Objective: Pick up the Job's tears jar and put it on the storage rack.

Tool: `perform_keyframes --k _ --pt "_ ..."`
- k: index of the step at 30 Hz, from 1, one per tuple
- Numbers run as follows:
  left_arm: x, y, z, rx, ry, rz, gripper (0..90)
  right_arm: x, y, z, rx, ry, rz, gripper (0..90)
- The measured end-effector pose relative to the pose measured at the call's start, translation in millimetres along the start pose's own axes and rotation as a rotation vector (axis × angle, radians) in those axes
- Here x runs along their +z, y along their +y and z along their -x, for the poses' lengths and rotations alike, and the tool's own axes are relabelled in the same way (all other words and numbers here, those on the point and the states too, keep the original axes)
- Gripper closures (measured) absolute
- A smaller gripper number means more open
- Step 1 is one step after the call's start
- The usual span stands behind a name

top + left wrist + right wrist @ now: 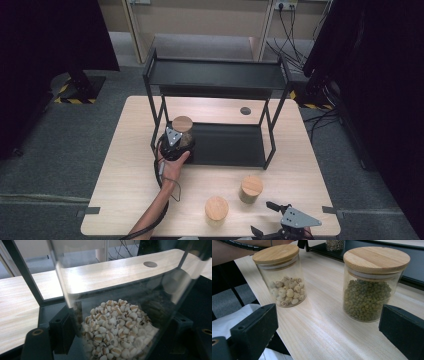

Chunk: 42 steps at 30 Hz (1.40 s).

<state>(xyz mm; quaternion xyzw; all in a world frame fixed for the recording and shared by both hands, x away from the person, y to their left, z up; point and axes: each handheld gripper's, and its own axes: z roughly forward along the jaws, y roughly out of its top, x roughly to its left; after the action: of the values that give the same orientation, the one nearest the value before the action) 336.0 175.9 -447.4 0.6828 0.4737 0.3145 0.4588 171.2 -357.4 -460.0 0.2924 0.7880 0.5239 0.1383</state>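
**Left gripper clamps grain jar at the black rack**

High view: the left gripper (pixel 174 141) grips a glass jar (pixel 182 131) with a wooden lid, standing on the bottom shelf of the black rack (pixel 216 75), at its front left corner. In the left gripper view the jaws press on both sides of this jar of pale grains. On the table (pixel 135 130) in front of the rack stand a jar of green beans (pixel 370 282) and a jar of pale seeds (pixel 282 275), near each other. The right gripper (pixel 280 220) hovers in front of them, jaws spread wide and empty.
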Motion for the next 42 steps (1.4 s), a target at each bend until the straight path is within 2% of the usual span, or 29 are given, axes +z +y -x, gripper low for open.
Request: perform_keyframes --k 2,11,21,31,42 --pt "-1.6 2.8 4.6 0.017 0.021 -0.01 21.1 0.0 0.0 0.0 -0.001 0.0 0.0 2.7" --pt "-10.2 5.6 20.1 0.009 0.059 -0.043 2.1 -0.1 0.0 -0.2 -0.001 0.001 0.001 2.7" --pt "-25.1 8.1 22.9 0.008 0.034 -0.034 1.9 -1.3 -0.3 -0.1 -0.001 0.001 0.007 2.7" --pt "-48.1 6.4 22.5 0.019 -0.035 -0.027 2.0 -1.4 -0.5 -0.1 -0.004 0.002 0.009 2.7" --pt "-66.2 1.9 22.2 0.046 -0.071 -0.002 2.1 -0.1 -0.2 -0.5 -0.004 0.006 0.005 2.7"
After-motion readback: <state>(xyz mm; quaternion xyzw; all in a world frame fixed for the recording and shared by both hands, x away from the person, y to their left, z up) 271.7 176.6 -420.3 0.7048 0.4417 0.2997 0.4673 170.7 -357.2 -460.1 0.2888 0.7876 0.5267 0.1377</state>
